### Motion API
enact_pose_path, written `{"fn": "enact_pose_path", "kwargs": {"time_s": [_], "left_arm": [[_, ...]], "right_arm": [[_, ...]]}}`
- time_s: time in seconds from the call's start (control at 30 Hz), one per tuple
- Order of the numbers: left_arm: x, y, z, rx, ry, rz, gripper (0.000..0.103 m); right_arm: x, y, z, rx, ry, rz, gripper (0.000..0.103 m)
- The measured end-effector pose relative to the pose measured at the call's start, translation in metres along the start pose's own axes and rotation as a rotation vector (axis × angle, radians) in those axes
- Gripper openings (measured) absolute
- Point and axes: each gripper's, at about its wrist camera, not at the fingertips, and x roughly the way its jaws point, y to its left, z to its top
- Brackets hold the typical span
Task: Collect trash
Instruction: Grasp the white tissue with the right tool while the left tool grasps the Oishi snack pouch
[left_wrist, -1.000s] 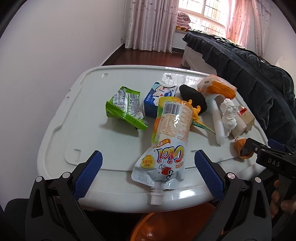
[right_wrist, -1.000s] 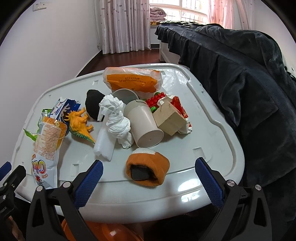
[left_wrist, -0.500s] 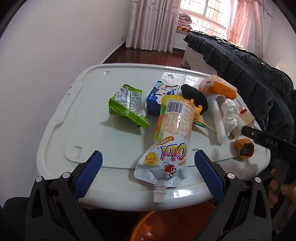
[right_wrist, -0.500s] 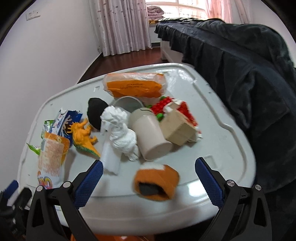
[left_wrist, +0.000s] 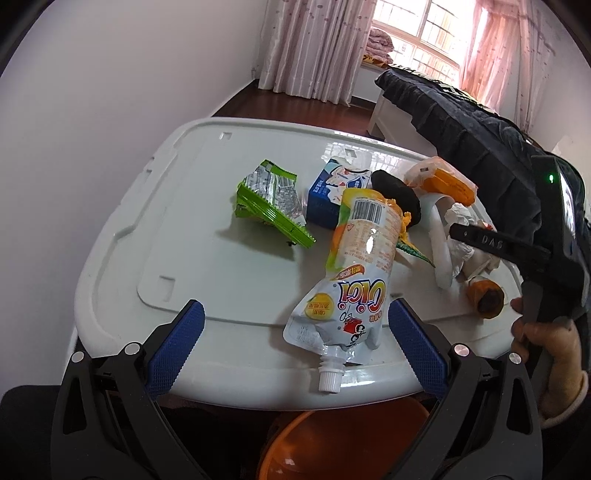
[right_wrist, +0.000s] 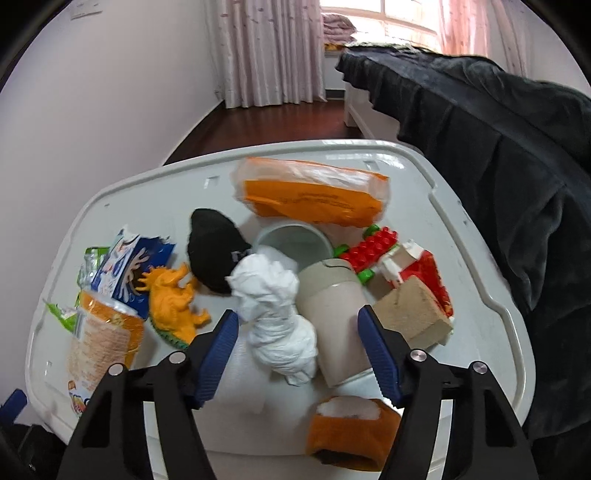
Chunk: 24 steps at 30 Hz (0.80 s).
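Trash and toys lie on a white plastic table (left_wrist: 155, 221). My left gripper (left_wrist: 295, 310) stands open over the near edge, with the spouted Cici drink pouch (left_wrist: 354, 266) lying between its fingers, untouched. A green wrapper (left_wrist: 271, 203) and a torn blue-and-white carton (left_wrist: 332, 192) lie beyond. My right gripper (right_wrist: 297, 315) is closing; a crumpled white tissue (right_wrist: 273, 302) and a tipped beige paper cup (right_wrist: 332, 314) lie between its jaws, and the pads are not clearly pressing on them. In the left wrist view a hand (left_wrist: 546, 339) holds the right gripper (left_wrist: 498, 243).
An orange dinosaur toy (right_wrist: 173, 299), black cap (right_wrist: 214, 251), orange bag (right_wrist: 314, 195), red bricks (right_wrist: 369, 251), tan block (right_wrist: 410, 314) and rolled orange sock (right_wrist: 351, 424) crowd the table. An orange bin (left_wrist: 343, 443) sits under the near edge. A dark-blanketed bed (right_wrist: 480, 129) lies on the right.
My right gripper has moved forward over the table, past the orange sock, and its jaws have narrowed around the tissue and cup. The left gripper has hardly moved.
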Motion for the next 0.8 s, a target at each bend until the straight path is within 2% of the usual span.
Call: {"fn": "enact_pose_path", "kwargs": {"time_s": [0.13,0.17,0.2,0.23,0.27,0.33,0.5,0.63,0.73,0.8], "left_arm": [[-0.001,0.001,-0.002,-0.002,-0.001,0.002,0.098],[-0.001,0.001,-0.002,0.001,-0.003,0.007,0.098],[-0.001,0.0,-0.002,0.005,-0.004,0.011,0.098],[-0.001,0.0,-0.003,0.01,-0.005,0.016,0.098],[-0.001,-0.001,-0.003,0.013,-0.006,0.019,0.098],[-0.001,-0.002,-0.003,0.019,-0.006,0.026,0.098],[-0.001,-0.005,-0.006,0.042,-0.006,0.029,0.098],[-0.004,-0.017,-0.006,0.113,-0.015,0.0,0.098],[0.0,-0.031,-0.006,0.169,-0.004,-0.013,0.098],[0.007,-0.041,-0.005,0.205,0.018,-0.019,0.098]], "right_arm": [[0.005,0.01,0.002,-0.051,-0.012,-0.005,0.059],[0.008,0.013,0.003,-0.067,-0.012,-0.007,0.049],[0.012,0.015,0.003,-0.081,0.002,-0.013,0.035],[0.014,0.016,0.003,-0.087,0.005,-0.014,0.036],[0.012,0.016,0.001,-0.091,-0.017,-0.018,0.026],[0.009,0.012,0.0,-0.081,-0.019,0.005,0.026],[-0.018,-0.021,0.002,0.079,-0.031,0.216,0.024],[-0.064,-0.054,-0.003,0.129,-0.078,0.339,0.025],[-0.08,-0.073,-0.008,0.126,-0.098,0.323,0.025],[-0.084,-0.082,-0.015,0.105,-0.118,0.279,0.025]]}}
